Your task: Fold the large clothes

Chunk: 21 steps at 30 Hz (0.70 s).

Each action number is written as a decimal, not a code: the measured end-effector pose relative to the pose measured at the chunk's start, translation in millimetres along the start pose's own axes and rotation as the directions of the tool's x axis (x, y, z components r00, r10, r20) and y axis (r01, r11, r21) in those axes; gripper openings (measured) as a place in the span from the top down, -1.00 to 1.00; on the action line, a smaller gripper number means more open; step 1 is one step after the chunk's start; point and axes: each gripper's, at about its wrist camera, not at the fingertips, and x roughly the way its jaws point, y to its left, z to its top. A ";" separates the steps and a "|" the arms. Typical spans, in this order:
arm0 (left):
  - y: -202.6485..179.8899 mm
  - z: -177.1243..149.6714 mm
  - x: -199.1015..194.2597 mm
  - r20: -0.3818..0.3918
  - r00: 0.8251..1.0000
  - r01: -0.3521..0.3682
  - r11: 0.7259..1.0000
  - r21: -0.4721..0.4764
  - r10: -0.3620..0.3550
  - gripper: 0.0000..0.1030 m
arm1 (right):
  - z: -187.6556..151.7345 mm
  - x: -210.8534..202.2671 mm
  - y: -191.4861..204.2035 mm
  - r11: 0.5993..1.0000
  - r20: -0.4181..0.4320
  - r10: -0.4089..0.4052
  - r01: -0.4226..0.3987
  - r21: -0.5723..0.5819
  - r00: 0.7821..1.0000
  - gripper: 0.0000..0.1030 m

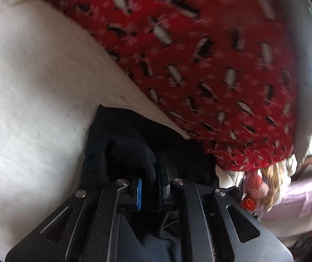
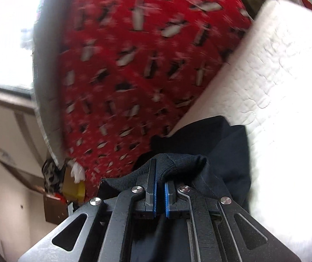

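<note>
We carry one dark navy knitted garment [image 2: 199, 163], pinched in both the left gripper [image 1: 150, 174] and right gripper [image 2: 160, 174], hanging at six o'clock. To fold well, we should keep both corners level and taut, lowering evenly. Behind, at twelve: one red penguin-print blanket [image 1: 210, 54] over one white quilted bedcover [image 1: 25, 87].

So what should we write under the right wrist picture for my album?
Right gripper shut on dark garment, over a white quilt and red patterned blanket.
</note>
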 end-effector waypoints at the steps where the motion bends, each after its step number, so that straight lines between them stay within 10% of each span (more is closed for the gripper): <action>1: 3.2 2.8 5.7 -0.009 1.000 -0.004 1.000 -0.023 0.004 0.83 | 2.0 5.3 -5.4 1.000 -0.003 -0.018 0.018 0.013 1.000 0.93; 8: 12.4 12.8 -1.8 -0.054 0.987 0.144 0.981 -0.131 -0.152 0.82 | 13.1 14.0 -33.5 0.989 -0.027 0.014 -0.010 0.148 1.000 0.77; 13: 14.2 18.7 -22.4 -0.038 0.965 0.247 0.952 -0.181 -0.258 0.76 | 20.1 -23.1 -40.7 0.971 0.113 0.103 -0.125 0.205 0.988 0.23; 16: 10.7 22.7 -42.9 0.023 0.960 0.281 0.948 -0.150 -0.280 0.47 | 23.6 -37.4 -35.3 0.986 0.111 0.056 -0.072 0.152 0.992 0.20; 21: -0.5 18.0 -40.6 -0.038 0.994 0.103 0.995 0.008 -0.103 0.14 | 20.5 -27.7 -1.6 0.989 0.033 -0.128 0.130 -0.076 0.991 0.05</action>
